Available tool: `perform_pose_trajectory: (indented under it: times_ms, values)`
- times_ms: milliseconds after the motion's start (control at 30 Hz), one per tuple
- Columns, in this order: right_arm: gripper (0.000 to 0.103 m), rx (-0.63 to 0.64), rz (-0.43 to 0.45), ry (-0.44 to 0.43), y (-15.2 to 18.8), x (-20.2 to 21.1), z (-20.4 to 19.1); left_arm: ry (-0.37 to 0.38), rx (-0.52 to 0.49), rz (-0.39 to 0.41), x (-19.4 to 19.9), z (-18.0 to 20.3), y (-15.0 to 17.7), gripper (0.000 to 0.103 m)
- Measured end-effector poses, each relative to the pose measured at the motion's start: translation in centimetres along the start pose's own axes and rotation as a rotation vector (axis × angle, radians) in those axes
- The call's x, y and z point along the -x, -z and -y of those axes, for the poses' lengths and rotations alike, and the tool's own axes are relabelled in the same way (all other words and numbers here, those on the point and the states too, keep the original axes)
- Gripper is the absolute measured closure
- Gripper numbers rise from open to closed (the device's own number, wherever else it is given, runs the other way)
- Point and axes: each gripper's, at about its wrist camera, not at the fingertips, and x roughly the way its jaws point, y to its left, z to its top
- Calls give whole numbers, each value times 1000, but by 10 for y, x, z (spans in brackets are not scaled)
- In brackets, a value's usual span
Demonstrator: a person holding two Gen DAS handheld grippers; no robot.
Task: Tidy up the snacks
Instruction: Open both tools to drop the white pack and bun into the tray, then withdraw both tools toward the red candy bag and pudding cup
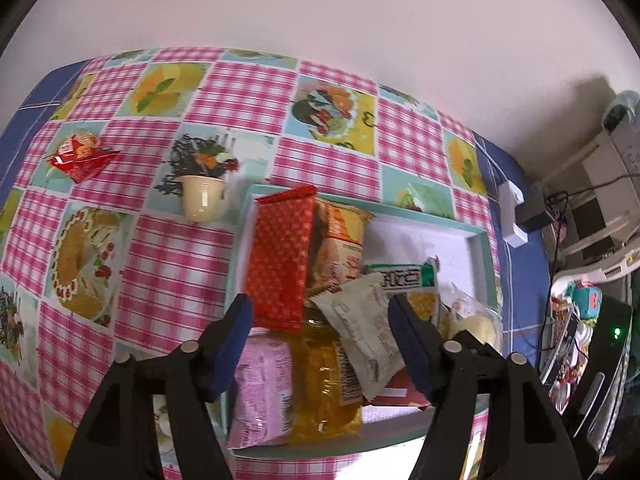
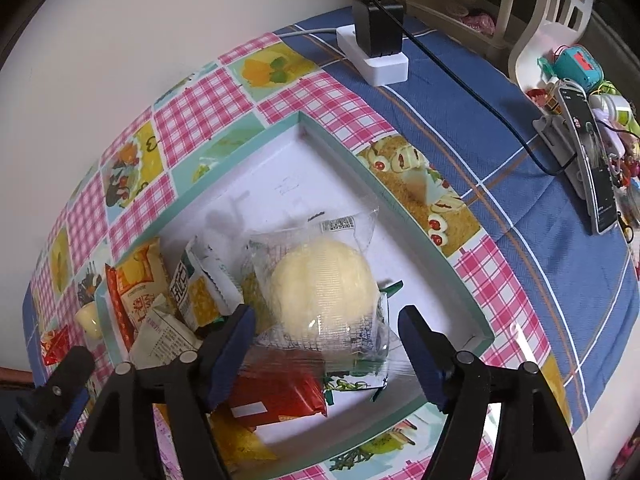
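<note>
A shallow tray with a teal rim (image 1: 440, 222) (image 2: 394, 220) lies on the checked tablecloth and holds several snacks. At its left end a red packet (image 1: 280, 256) and an orange packet (image 1: 344, 240) stand next to a green-and-white packet (image 1: 404, 280), a grey-white sachet (image 1: 360, 332), a yellow jar (image 1: 324, 384) and a pink pack (image 1: 262, 388). My left gripper (image 1: 320, 340) hangs open over these, touching none. A pale bun in a clear wrapper (image 2: 320, 292) lies on a red packet (image 2: 280, 392). It sits between the pads of my open right gripper (image 2: 324, 344). A small red packet (image 1: 82, 156) lies alone on the cloth.
A cream cup (image 1: 202, 196) stands just outside the tray's left corner. At the table's right are a white power strip with a black adapter (image 2: 374, 52), its cable, and a phone on a stand (image 2: 592, 160) among toys. The wall runs behind the table.
</note>
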Motion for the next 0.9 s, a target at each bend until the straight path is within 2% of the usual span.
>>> perform_pose_trajectory:
  times_ms: [133,300,367,400,900]
  values:
    - [22,18,13,5,5,4,-4,-38,30,27,4,-13,-1,18]
    - [20,45,17,4,11,6,-8,-89,52,59,7,-29,0,9]
    - [9,50,17,13,13,6,-9,-101,55,69,9,-36,1,8]
    - [0,49,19,13,13,6,-9,-107,55,73,10,-39,1,8]
    - [0,133,64,-12,35,29,-28,-220,45,112,30,-60,8,8]
